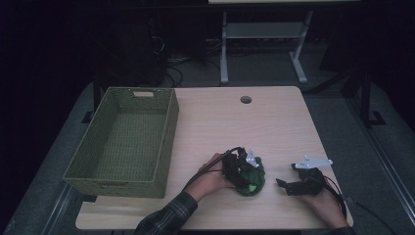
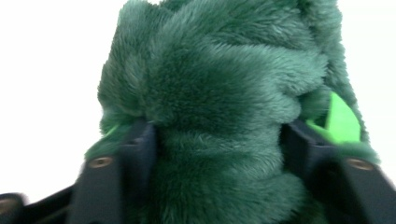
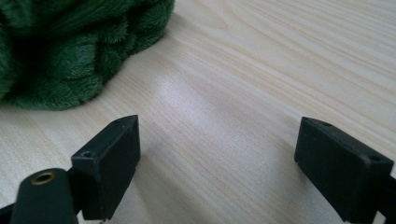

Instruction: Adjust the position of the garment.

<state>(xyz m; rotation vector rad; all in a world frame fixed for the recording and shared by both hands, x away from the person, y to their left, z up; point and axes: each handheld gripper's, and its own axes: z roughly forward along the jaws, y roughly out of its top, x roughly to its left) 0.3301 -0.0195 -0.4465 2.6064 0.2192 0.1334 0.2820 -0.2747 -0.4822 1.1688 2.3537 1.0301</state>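
- Your left gripper (image 1: 244, 172) sits on the green plush toy (image 1: 253, 178) near the front edge of the table (image 1: 274, 122), a little right of the middle.
- In the left gripper view its two black jaws stand on either side of the toy (image 2: 219, 107), and the fur bulges and creases between them — the pads are pressing into it, so the tool is pinching the toy.
- A strip of brighter green fabric (image 2: 343, 121) shows just beside the jaw on the right of that view, and a smaller bit of the same colour by the other jaw.
- The toy rests on the table; from above, your left hand (image 1: 210, 178) comes in from the lower left, with its cable looping over the wrist.
- Your right gripper (image 1: 288, 186) lies just to the right of the toy, apart from it, held low over the wood by your right hand (image 1: 325, 203).
- In the right gripper view its jaws are spread wide with bare table (image 3: 243, 93) between them — nothing is held there. The toy's dark green edge (image 3: 70, 51) fills that view's upper left corner, clear of both jaws.
- A green woven basket (image 1: 166, 142) stands on the left part of the table, well apart from the toy and both tools.
- A round hole (image 1: 245, 99) sits in the tabletop near the far edge.
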